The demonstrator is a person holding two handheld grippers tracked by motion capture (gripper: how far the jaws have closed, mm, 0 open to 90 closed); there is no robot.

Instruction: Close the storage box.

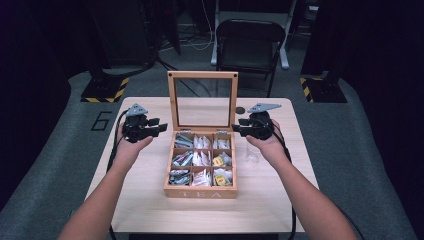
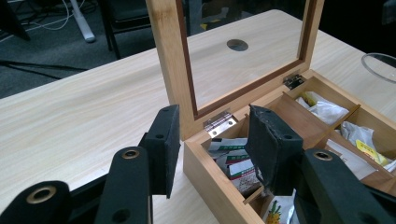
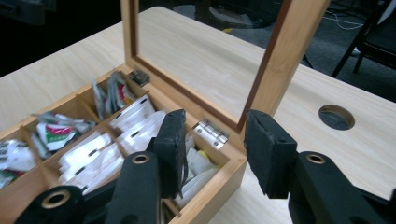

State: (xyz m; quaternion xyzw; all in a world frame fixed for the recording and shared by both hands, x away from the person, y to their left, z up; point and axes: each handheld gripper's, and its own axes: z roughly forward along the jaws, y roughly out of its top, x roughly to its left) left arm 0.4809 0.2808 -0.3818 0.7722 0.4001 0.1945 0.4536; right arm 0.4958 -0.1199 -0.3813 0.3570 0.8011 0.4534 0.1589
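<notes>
An open wooden tea box (image 1: 200,192) sits mid-table, its glass-paned lid (image 1: 171,100) standing upright at the back. Its compartments hold several tea bags (image 1: 202,159). My left gripper (image 1: 161,128) hovers at the box's back left corner, open. In the left gripper view (image 2: 212,135) one jaw is outside the box wall (image 2: 210,182) and the other is over a compartment, by the lid's hinge (image 2: 219,125). My right gripper (image 1: 236,129) mirrors it at the back right corner, also open. In the right gripper view (image 3: 215,135) its jaws straddle the corner (image 3: 224,179) without touching it.
A clear glass (image 1: 253,154) stands just right of the box, under my right wrist. A round cable hole (image 1: 240,110) lies in the tabletop behind the lid. A black folding chair (image 1: 248,42) stands beyond the table's far edge.
</notes>
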